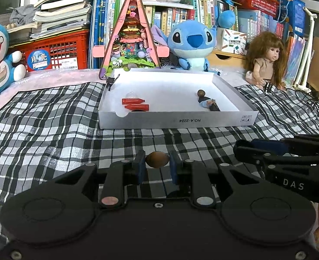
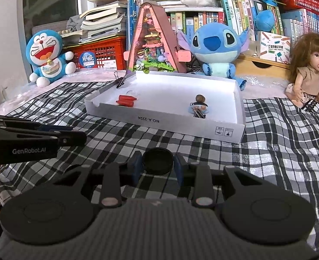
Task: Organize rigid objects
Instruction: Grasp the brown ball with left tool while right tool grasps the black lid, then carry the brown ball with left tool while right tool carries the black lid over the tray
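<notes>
My left gripper (image 1: pixel 157 161) is shut on a small brown ball (image 1: pixel 157 160), held above the checked cloth in front of the white box. My right gripper (image 2: pixel 158 162) is shut on a round black cap (image 2: pixel 158 161), also short of the box. The white box (image 1: pixel 179 120) (image 2: pixel 166 121) holds two red blocks (image 1: pixel 135 104) (image 2: pixel 125 100), a clear dome (image 1: pixel 131 95), another brown ball (image 1: pixel 201 92) (image 2: pixel 199 98) and a small blue-and-black item (image 1: pixel 209 104) (image 2: pixel 197 110). Each gripper shows from the side in the other's view, the right gripper (image 1: pixel 289 151) and the left gripper (image 2: pixel 35 138).
A black binder clip (image 1: pixel 110 80) (image 2: pixel 121 80) sits on the box's far left corner. Behind the box stand a pink triangular toy house (image 1: pixel 133 34), a Stitch plush (image 1: pixel 192 43), a Doraemon plush (image 2: pixel 48 56) and a doll (image 1: pixel 265 60). Books and red crates fill the back.
</notes>
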The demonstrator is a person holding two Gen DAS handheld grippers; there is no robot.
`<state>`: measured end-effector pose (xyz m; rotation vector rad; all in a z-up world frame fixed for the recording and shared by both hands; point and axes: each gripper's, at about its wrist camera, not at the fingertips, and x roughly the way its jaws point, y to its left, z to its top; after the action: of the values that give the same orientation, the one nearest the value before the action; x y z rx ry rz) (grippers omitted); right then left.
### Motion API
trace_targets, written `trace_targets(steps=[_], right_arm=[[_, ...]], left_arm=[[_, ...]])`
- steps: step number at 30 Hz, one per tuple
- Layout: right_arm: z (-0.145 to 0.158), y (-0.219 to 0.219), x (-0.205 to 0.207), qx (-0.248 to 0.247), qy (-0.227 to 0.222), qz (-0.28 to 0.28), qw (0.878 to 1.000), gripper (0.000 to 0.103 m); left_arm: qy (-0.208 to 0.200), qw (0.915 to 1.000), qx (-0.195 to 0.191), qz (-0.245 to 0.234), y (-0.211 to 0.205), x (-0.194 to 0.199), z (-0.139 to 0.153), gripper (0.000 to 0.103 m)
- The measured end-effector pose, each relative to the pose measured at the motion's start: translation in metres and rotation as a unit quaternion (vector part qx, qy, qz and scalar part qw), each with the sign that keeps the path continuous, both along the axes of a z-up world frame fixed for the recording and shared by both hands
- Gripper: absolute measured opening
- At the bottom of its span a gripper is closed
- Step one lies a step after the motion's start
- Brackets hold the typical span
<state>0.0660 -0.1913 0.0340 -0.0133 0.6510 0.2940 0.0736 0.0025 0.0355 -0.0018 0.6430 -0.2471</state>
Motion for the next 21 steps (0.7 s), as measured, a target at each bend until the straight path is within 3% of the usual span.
trace_targets(steps=[21], right_arm=[[0.012,-0.012,0.034,0.008,-0.005,-0.027,1.0,0.038]], left_arm=[[-0.009,0.9997,-0.021,-0.001,-0.003,0.04,0.017,0.022]])
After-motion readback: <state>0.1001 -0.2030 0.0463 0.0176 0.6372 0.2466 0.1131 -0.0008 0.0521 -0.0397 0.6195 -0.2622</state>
